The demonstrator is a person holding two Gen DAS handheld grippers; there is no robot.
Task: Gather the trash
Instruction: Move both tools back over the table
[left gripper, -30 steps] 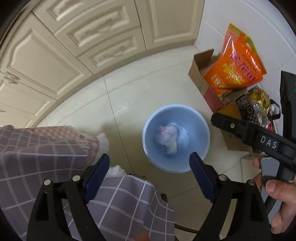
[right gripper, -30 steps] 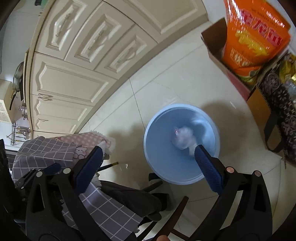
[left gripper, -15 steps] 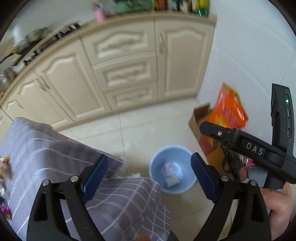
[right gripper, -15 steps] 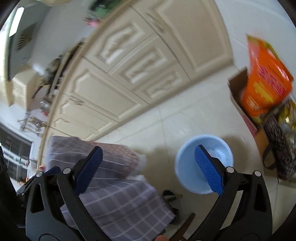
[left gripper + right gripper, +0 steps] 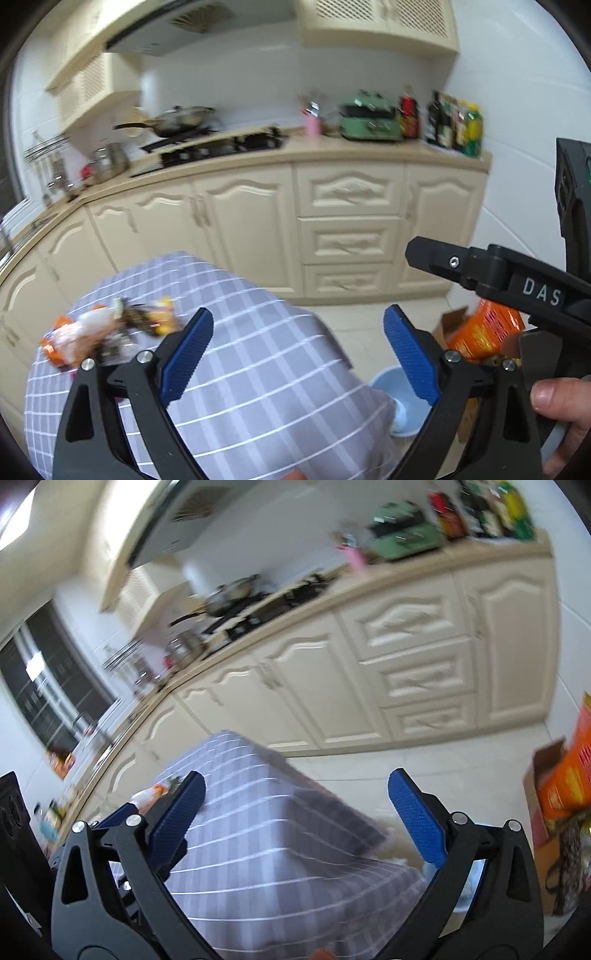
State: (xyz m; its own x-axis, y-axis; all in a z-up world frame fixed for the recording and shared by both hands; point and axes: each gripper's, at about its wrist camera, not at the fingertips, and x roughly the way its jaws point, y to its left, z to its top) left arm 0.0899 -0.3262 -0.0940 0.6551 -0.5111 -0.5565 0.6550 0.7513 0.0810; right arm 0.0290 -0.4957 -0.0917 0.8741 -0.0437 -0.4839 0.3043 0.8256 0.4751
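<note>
Both grippers have risen from over the blue bin (image 5: 388, 384) toward the table. Crumpled wrappers (image 5: 107, 332), the remaining trash, lie on the checked tablecloth (image 5: 258, 369) at the far left. Left gripper (image 5: 295, 354) has just been opening, jaws wide apart, nothing between them. Right gripper (image 5: 303, 819) likewise gapes empty, probably readied for the next pickup. Cream cabinets (image 5: 347, 229) stand behind.

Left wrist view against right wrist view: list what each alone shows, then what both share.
Only the left wrist view: the right gripper held by a hand, and the full pile of wrappers. Only the right wrist view: a dark window. Both: the checked tablecloth, blue bin, orange bag, cream cabinets.
</note>
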